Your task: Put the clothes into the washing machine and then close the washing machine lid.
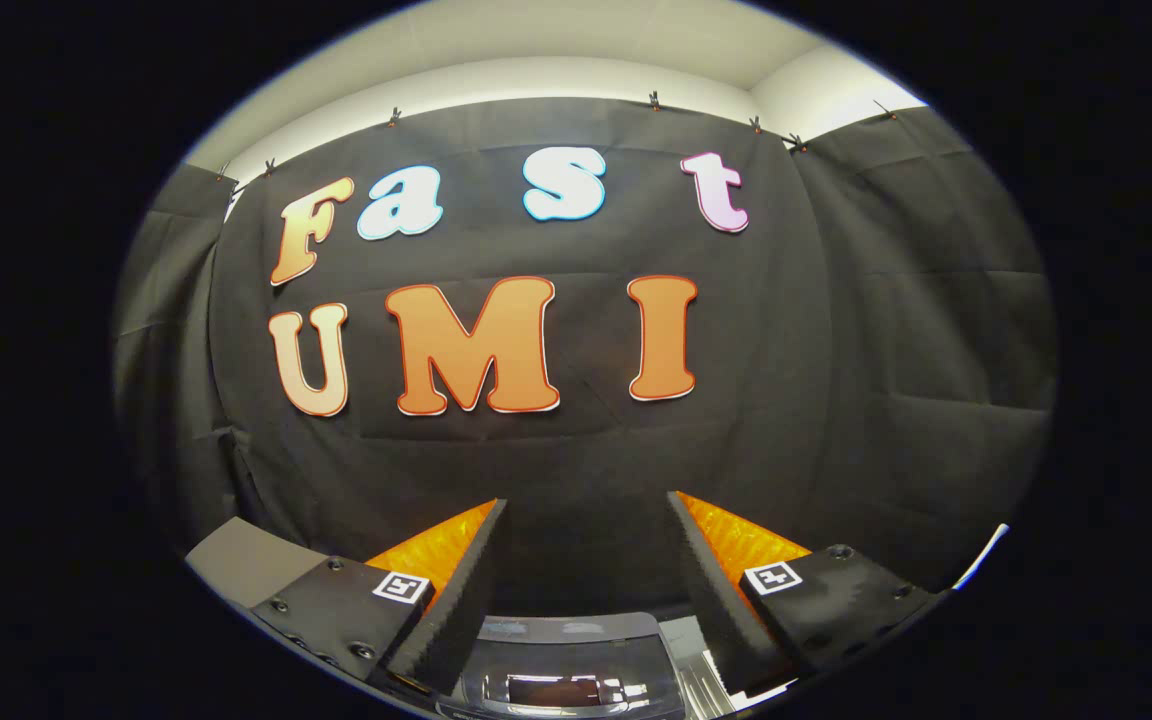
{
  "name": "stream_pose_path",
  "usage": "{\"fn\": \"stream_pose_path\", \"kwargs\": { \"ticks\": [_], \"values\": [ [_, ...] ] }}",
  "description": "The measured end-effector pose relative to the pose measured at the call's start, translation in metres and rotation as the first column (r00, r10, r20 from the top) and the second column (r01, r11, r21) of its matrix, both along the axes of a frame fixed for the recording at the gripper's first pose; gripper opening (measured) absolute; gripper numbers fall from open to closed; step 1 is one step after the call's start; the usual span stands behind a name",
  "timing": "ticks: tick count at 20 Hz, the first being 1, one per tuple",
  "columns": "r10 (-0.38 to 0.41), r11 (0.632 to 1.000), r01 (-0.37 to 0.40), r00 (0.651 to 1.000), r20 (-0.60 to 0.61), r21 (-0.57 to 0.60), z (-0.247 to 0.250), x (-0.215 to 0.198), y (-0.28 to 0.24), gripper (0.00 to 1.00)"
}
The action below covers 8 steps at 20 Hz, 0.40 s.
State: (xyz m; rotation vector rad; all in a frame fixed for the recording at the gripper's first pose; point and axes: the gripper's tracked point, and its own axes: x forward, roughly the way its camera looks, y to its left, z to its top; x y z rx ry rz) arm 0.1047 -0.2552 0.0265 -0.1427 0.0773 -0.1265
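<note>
Tool (586, 505) fingers spread apart, empty, above the washing machine (566, 670) with its glossy lid down.

Black cloth wall (576, 470) hangs clipped below a pale ceiling (556, 40).

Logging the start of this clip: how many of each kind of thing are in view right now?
Gripper, fingers apart, nothing between them: 1
Square marker tags on the fingers: 2
Washing machine, glossy lid below the fingers: 1
Total: 4
</note>
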Motion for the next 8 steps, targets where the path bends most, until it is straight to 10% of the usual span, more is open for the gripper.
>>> {"fn": "stream_pose_path", "kwargs": {
  "ticks": [8],
  "values": [
    [-0.041, 0.999, 0.040, 0.999, 0.028, 0.017, -0.002, -0.055, 0.042, 0.99]
  ]
}}
